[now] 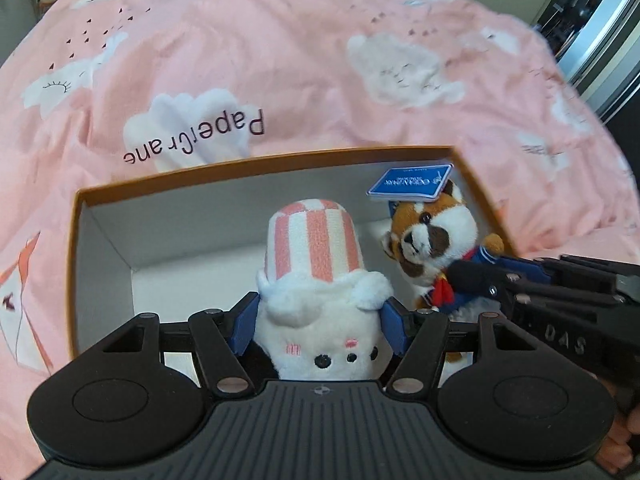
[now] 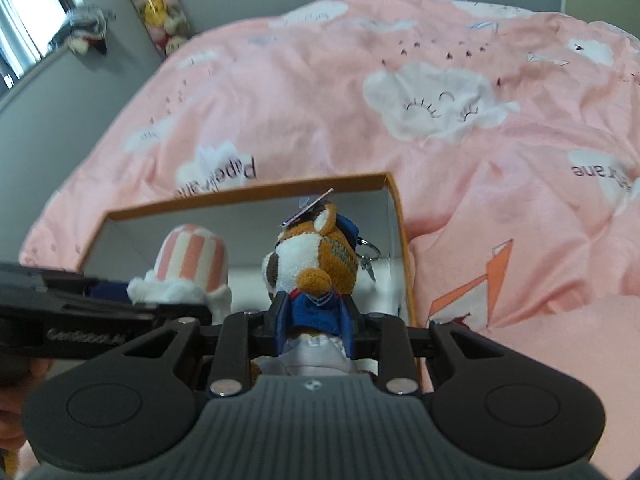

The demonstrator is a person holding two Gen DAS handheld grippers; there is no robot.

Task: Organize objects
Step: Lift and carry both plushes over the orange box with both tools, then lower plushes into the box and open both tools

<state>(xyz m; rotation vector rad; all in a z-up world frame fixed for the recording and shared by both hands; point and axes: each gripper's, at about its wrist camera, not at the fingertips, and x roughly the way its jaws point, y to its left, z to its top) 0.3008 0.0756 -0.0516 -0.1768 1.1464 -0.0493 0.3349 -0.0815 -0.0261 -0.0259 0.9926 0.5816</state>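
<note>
"PaperCrane" on pink duvet (image 1: 304, 64)

A pink duvet (image 1: 304, 64) printed with white clouds covers the bed; stuffed toys (image 2: 160, 8) hang by the grey wall (image 2: 60, 112).

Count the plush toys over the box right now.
2. Striped popcorn plush between the left gripper fingers; red panda plush clamped in the right gripper, beside it. Box floor partly hidden.

1. Bedspread (image 1: 304, 60): pink, white clouds, dark small birds.
2. Box (image 1: 76, 240): orange rim, white inside.
3. Popcorn plush (image 1: 316, 264): pink-white stripes, white fluff.
4. Raccoon plush (image 1: 432, 236): brown-white, blue jacket, red scarf, blue tag.
</note>
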